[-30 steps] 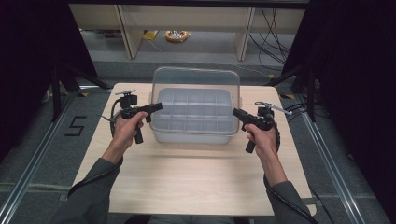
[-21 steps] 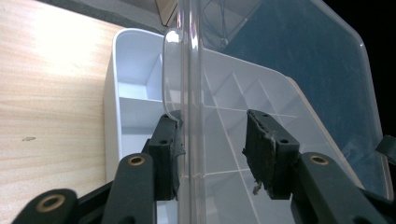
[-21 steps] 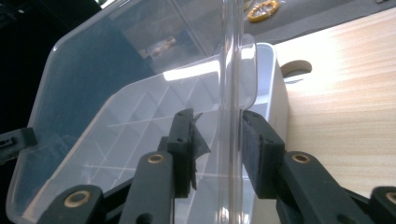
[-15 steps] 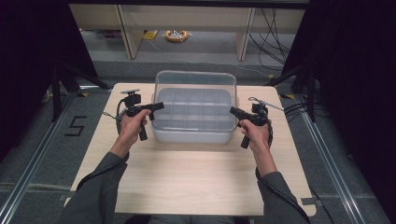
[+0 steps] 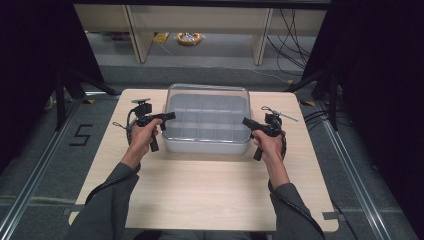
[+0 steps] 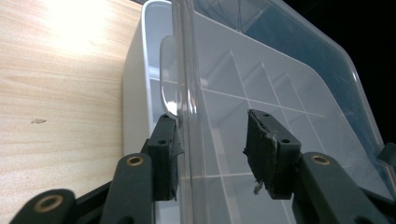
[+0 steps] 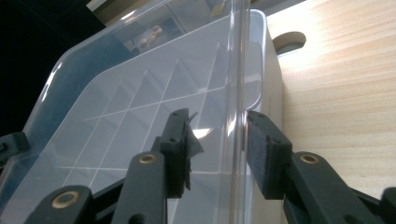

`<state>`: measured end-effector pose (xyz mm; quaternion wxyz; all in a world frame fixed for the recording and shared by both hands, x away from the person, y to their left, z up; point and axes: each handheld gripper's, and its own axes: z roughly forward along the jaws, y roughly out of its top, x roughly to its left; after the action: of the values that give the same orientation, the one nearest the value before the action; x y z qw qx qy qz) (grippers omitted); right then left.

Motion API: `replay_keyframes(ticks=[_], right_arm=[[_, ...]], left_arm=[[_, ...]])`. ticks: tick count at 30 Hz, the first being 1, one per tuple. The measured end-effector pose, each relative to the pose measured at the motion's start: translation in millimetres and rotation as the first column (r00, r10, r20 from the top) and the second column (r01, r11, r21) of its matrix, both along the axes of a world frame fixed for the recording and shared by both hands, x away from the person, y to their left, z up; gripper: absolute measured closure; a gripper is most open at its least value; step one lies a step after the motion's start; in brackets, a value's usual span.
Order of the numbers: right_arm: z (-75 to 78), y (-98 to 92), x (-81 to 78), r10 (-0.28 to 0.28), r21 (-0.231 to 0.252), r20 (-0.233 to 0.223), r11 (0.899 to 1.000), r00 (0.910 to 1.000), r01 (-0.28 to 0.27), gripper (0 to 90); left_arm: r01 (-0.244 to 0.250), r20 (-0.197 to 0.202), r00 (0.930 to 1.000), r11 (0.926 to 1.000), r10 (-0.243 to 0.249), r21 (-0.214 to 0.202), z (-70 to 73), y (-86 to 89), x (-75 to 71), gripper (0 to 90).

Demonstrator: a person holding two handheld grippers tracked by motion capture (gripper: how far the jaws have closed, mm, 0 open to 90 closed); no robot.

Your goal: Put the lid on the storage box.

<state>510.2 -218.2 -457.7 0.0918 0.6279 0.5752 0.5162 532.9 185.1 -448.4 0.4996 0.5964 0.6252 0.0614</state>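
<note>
A white plastic box with several compartments stands at the middle of the wooden table, under a clear lid. My left gripper is at the box's left side and is open. In the left gripper view the lid's rim runs between the jaws, close against the left pad. My right gripper is at the box's right side, also open. In the right gripper view the lid's rim passes between the jaws, close to the right pad.
Bare table lies in front of the box and on both sides. A cut-out hole sits in the tabletop beside the box. Behind the table are shelf legs, a yellow object on the floor and cables. Dark stands flank the table.
Both hands have moved inward toward the box, so each gripper's jaws now straddle a side rim of the lid. The box has not moved.
</note>
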Motion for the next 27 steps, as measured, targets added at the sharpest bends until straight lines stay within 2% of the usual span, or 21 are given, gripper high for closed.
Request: replay_keyframes(ticks=[2,4,5,9,10,12,13,16,17,21,24,26,27], right_arm=[[0.6,1.1,0.1,0.001,-0.008,0.004,1.0,1.0,0.0,62.8],[2.1,2.5,0.1,-0.005,0.002,-0.021,1.0,0.9998,0.005,62.7],[-1.1,-1.5,3.0,0.015,-0.045,0.03,0.999,0.9994,-0.014,62.7],[-1.3,-2.4,3.1,0.015,-0.04,0.035,0.999,0.9993,-0.013,62.6],[0.8,0.0,0.9,-0.006,-0.011,0.003,1.0,1.0,0.006,62.7],[0.2,-1.0,0.3,-0.006,-0.013,0.012,1.0,0.9999,0.006,62.7],[-2.0,-3.5,1.7,0.003,-0.045,0.048,0.999,0.9988,0.0,62.6],[-2.2,-4.4,1.0,0.006,-0.049,0.044,0.999,0.999,-0.004,62.5],[0.2,-0.8,-1.6,-0.015,-0.006,0.008,1.0,0.9999,0.015,62.3],[0.9,0.6,-1.5,-0.01,-0.024,0.012,1.0,0.9999,0.01,60.7],[1.6,3.2,-0.7,0.002,-0.073,0.037,0.997,0.9993,0.0,58.5],[3.3,4.7,-1.0,0.003,-0.085,0.023,0.996,0.9997,-0.001,57.6],[3.1,4.4,0.6,0.022,-0.142,0.052,0.99,0.9984,-0.015,56.4]], left_arm=[[-0.003,-0.002,1.0,1.0,0.003,0.0,-1.8,-0.1,-0.1,54.9],[-0.003,0.001,1.0,1.0,0.003,0.0,-3.4,-0.2,0.0,54.4],[-0.003,0.004,1.0,1.0,0.003,0.004,-3.8,-1.3,-0.1,54.2],[0.009,0.006,0.9999,0.9997,-0.009,0.024,-3.7,-3.5,-0.3,52.8],[0.01,0.01,0.9999,0.9995,-0.011,0.03,-4.2,-4.1,-0.4,52.6],[0.014,0.009,0.9999,0.9992,-0.014,0.038,-5.3,-4.9,-0.6,51.9],[0.01,0.009,0.9999,0.9994,-0.01,0.034,-5.8,-5.4,-0.4,51.9],[0.006,0.016,0.9998,0.9992,-0.007,0.039,-6.2,-7.0,-0.2,51.5],[0.013,0.01,0.9999,0.999,-0.013,0.042,-5.5,-6.8,-0.4,51.4],[0.011,0.014,0.9998,0.9983,-0.012,0.057,-3.4,-8.2,-1.4,50.3],[0.011,0.014,0.9998,0.9984,-0.012,0.055,-3.5,-7.4,-2.1,50.3],[0.01,0.017,0.9998,0.998,-0.011,0.063,-3.6,-7.5,-3.2,50.1],[0.01,0.022,0.9997,0.9979,-0.011,0.063,-3.9,-7.6,-3.8,49.7]])
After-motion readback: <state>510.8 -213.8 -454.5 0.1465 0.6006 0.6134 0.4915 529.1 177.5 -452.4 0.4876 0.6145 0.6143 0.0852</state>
